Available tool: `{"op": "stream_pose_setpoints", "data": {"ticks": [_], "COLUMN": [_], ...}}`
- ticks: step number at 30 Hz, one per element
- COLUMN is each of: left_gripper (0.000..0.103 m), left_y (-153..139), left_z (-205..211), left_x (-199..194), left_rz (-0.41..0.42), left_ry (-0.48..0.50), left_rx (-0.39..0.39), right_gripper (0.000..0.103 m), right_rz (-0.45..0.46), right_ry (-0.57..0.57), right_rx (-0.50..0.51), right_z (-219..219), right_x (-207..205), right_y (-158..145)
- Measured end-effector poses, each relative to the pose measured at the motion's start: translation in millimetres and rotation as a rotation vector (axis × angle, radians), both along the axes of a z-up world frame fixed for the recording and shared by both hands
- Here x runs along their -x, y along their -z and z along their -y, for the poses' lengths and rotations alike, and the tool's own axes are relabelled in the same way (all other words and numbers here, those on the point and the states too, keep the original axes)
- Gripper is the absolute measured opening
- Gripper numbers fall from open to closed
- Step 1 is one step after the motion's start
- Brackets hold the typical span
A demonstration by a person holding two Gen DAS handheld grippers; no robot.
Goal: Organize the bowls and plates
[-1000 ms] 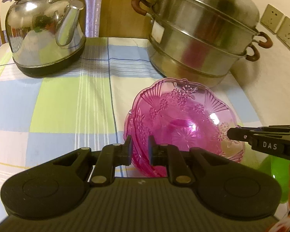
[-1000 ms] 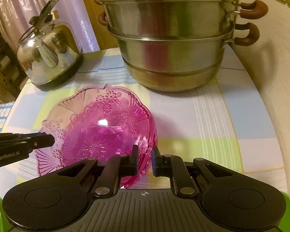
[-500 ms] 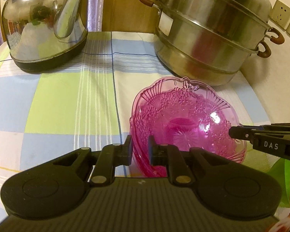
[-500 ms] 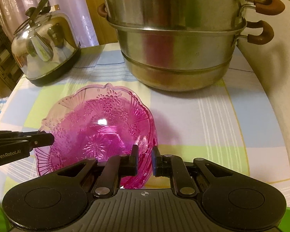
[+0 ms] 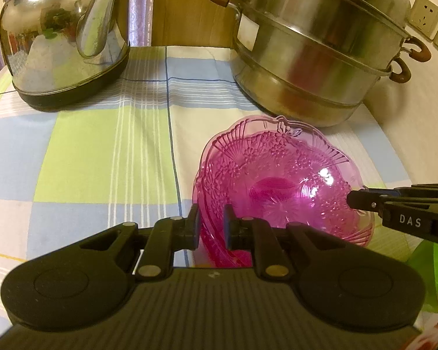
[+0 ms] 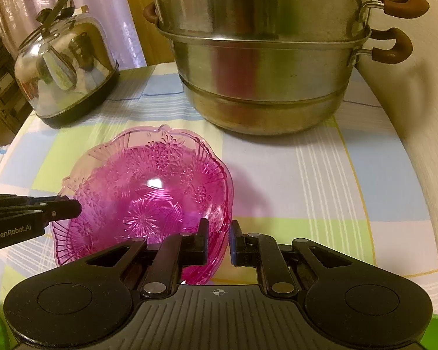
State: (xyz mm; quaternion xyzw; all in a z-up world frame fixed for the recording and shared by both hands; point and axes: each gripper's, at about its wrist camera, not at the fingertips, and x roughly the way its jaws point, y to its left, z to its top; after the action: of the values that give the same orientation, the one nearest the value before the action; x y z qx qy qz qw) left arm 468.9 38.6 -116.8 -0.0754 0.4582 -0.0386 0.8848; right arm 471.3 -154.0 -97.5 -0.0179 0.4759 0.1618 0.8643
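Note:
A pink patterned glass bowl (image 5: 280, 180) is held between both grippers over the checked tablecloth (image 5: 102, 157). My left gripper (image 5: 211, 224) is shut on the bowl's left rim. My right gripper (image 6: 219, 243) is shut on its right rim. In the right wrist view the bowl (image 6: 149, 189) fills the lower left, and the left gripper's fingers (image 6: 64, 208) reach in from the left edge. In the left wrist view the right gripper's fingers (image 5: 362, 201) reach in from the right. The bowl's underside is hidden, so contact with the cloth cannot be told.
A tall stacked steel steamer pot (image 5: 315, 52) stands at the back right near the wall. A shiny steel kettle (image 5: 64, 38) stands at the back left. Something green (image 5: 426, 265) lies at the near right edge. Wall sockets (image 5: 426, 14) are behind the pot.
Both grippers have carried the bowl forward, toward the pot and kettle, and a little lower. Both holds on the rim are unchanged.

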Motion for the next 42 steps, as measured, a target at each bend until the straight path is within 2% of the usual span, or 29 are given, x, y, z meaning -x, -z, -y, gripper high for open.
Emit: {"op": "stream_pose_setpoints", "data": {"ticks": [2,3,4,6,16,23,30,35,42], "left_gripper": [0.034,0.034,0.034,0.034,0.034,0.036,0.045,0.062,0.071], "left_y": [2,2,2,1,-7,-33,-73,-94,-103], "left_z": [-1,-1,-3,-4,-6,-1,11,19,24], "left_x": [-1,-1,-1,0,4,29,82,136,217], "left_rz": [-0.008,-0.007,-0.006,-0.003,0.011,0.059,0.127,0.166,0.174], "left_ry": [-0.022,-0.026,-0.029,-0.036,-0.040,-0.020,0.024,0.031,0.023], "left_rx": [-0.012,-0.007,-0.006,-0.005,0.032,0.043,0.053,0.076,0.080], "right_gripper": [0.014,0.020,0.031,0.043,0.045,0.045,0.046,0.048,0.066], "right_rz": [0.010,0.023,0.034,0.045,0.044,0.055,0.072,0.089,0.115], "right_ry": [-0.014,-0.015,-0.007,0.008,0.040,0.054,0.069,0.085,0.118], "right_rx": [0.010,0.009,0.007,-0.023,-0.039,-0.033,-0.042,-0.087,-0.135], "right_z": [-2,-1,0,5,16,22,32,41,48], "right_x": [1,1,2,2,6,25,70,116,189], "right_y": [0,-1,-1,-3,-8,-24,-59,-84,-107]}}
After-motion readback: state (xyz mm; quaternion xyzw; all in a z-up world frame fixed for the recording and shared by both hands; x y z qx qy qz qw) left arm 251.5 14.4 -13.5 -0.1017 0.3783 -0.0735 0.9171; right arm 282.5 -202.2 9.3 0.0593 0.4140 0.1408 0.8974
